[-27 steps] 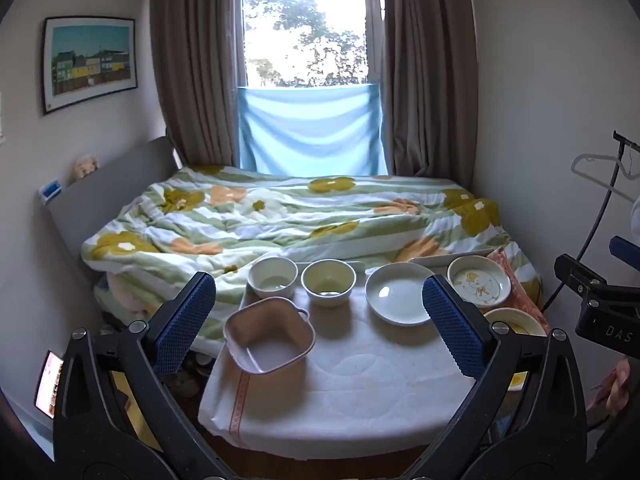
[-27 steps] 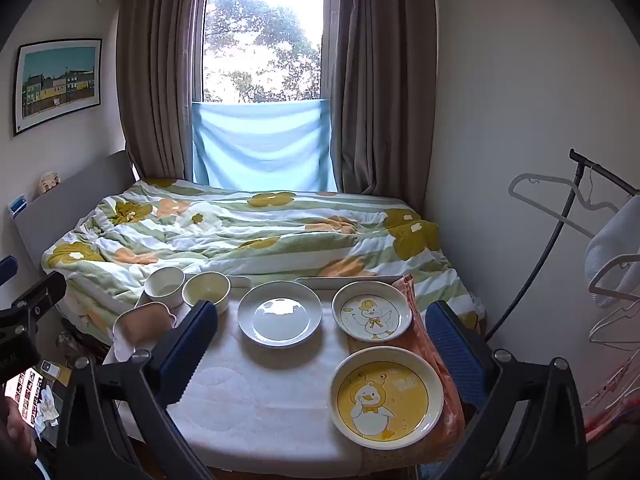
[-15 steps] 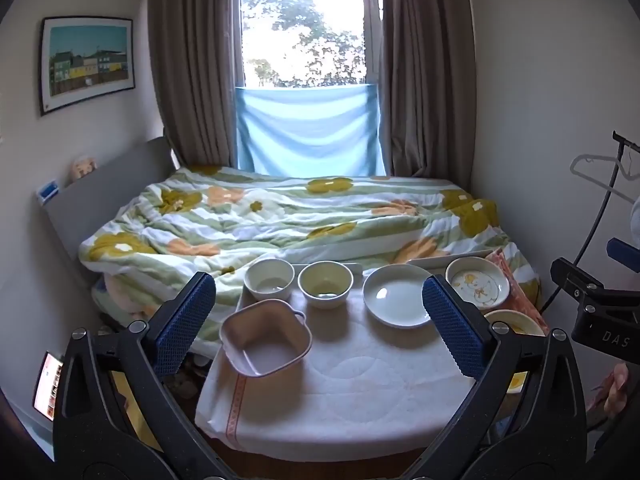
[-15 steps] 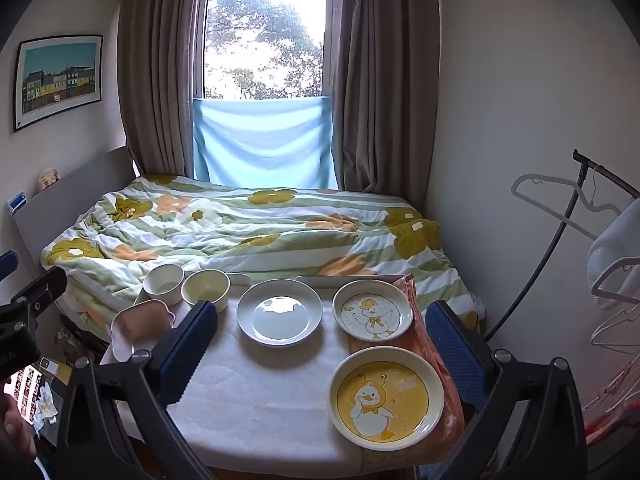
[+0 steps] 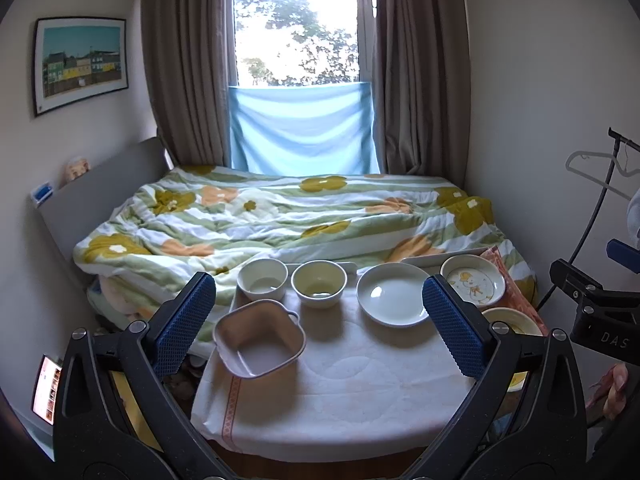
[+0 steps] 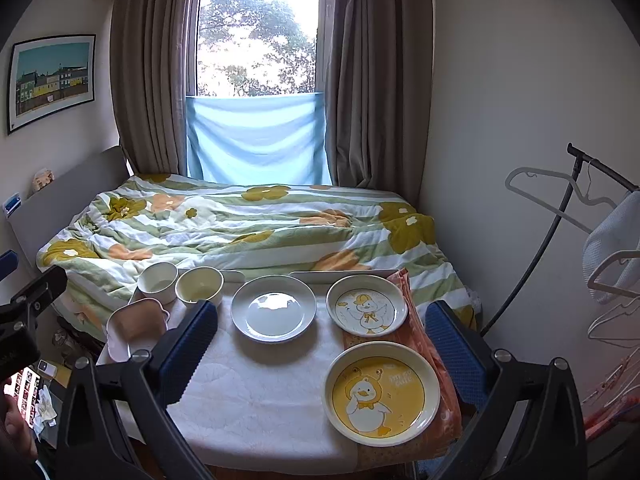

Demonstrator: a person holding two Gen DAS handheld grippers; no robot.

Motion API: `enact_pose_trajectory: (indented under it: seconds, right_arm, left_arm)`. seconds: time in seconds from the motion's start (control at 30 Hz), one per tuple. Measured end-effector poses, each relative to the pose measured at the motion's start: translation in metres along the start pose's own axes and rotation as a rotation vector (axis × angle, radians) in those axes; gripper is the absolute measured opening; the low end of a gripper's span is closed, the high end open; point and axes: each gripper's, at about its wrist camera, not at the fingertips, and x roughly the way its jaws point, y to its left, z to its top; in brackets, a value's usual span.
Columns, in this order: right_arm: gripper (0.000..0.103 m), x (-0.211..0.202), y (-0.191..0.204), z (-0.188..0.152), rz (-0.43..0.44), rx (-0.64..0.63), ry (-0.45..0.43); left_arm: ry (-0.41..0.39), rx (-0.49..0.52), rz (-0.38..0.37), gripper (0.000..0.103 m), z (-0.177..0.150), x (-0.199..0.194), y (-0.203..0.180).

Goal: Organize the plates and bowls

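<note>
On a small table with a white cloth [image 5: 360, 384] stand a pink square bowl [image 5: 259, 338], a white round bowl [image 5: 262, 279], a cream round bowl [image 5: 319, 283], a plain white plate [image 5: 394, 294], a small duck plate [image 5: 474, 281] and a large yellow duck plate [image 6: 382, 391]. In the right wrist view I see the same pink bowl [image 6: 136, 325], white bowl [image 6: 158, 282], cream bowl [image 6: 199, 286], plain plate [image 6: 274, 308] and small duck plate [image 6: 366, 305]. My left gripper [image 5: 318, 324] is open and empty above the table's near side. My right gripper [image 6: 320, 344] is open and empty above the table's right part.
A bed with a flowered duvet [image 5: 288, 216] lies right behind the table. An orange cloth [image 6: 416, 320] lies under the duck plates. A clothes rack with hangers [image 6: 580, 208] stands on the right. A phone [image 5: 47, 388] lies low at the left.
Both grippers have drifted slightly; the dishes sit a little further left and higher in the left wrist view. Nothing was gripped or moved on the table.
</note>
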Motion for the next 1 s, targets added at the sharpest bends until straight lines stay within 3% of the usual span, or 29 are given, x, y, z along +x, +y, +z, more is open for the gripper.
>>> enact_pose_trajectory:
  seconds: [1.0]
  right_arm:
    - [0.103, 0.0005, -0.0022, 0.0011, -0.001, 0.001, 0.008]
  left_arm:
    - [0.009, 0.002, -0.018, 0.103, 0.0003, 0.0013, 0.007]
